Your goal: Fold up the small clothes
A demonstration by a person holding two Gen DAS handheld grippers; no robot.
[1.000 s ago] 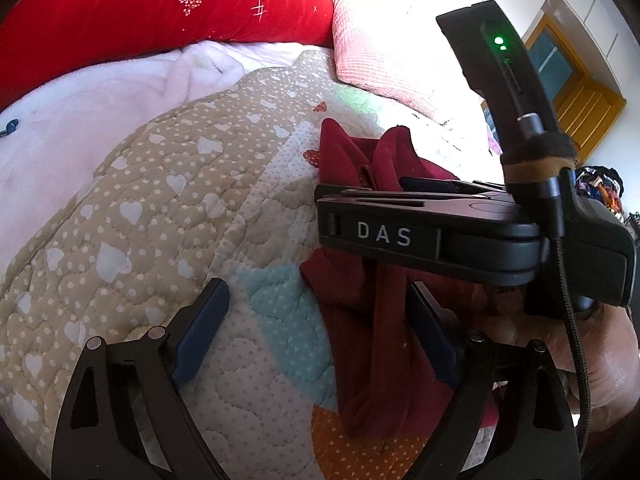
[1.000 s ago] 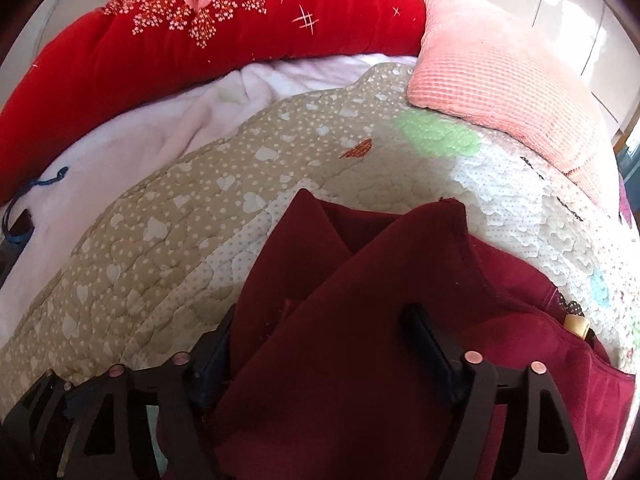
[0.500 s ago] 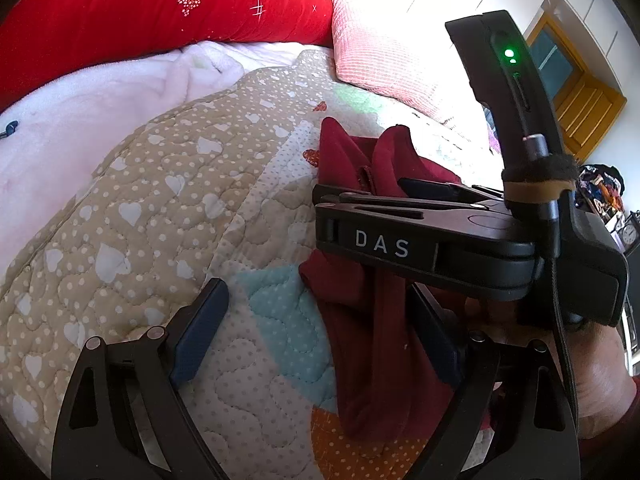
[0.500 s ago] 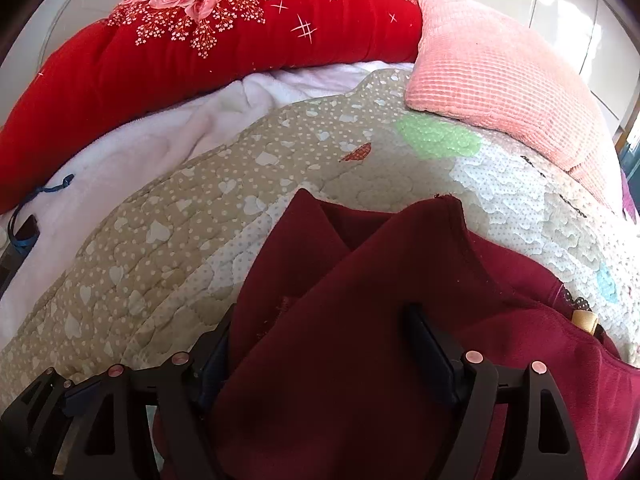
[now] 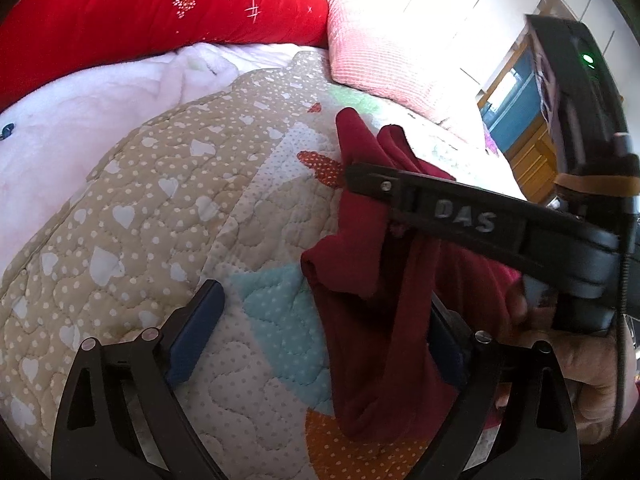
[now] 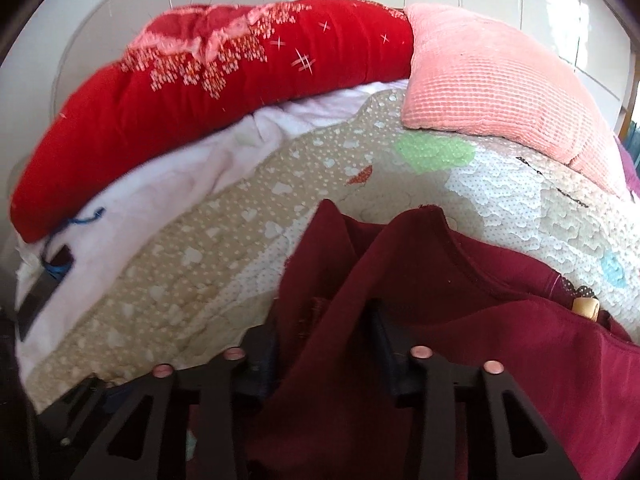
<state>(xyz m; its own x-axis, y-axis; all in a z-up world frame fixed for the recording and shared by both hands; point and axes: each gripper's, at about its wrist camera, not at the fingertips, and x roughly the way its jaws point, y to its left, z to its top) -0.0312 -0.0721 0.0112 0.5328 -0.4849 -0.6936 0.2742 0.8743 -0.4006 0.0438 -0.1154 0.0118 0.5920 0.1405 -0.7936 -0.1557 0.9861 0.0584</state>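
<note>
Fingers of the left gripper (image 5: 320,328) spread apart over quilt (image 5: 168,208); right gripper (image 6: 324,332), lower centre, clamps the maroon garment (image 6: 460,352).

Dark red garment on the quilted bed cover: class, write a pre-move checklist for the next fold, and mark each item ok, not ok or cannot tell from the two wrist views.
1. Right gripper holds cloth: ok, the dark red garment is bunched between its closed-in fingers.
2. Left gripper free to take a second hold: ok, it is open, with one finger over the patchwork quilted bed cover.
3. Garment lies flat: not ok, it is lifted and creased.
4. Fold area free of the pink waffle cushion and red embroidered bolster: ok, both are at the far edge.
5. Garment's far hem visible: cannot tell.
</note>
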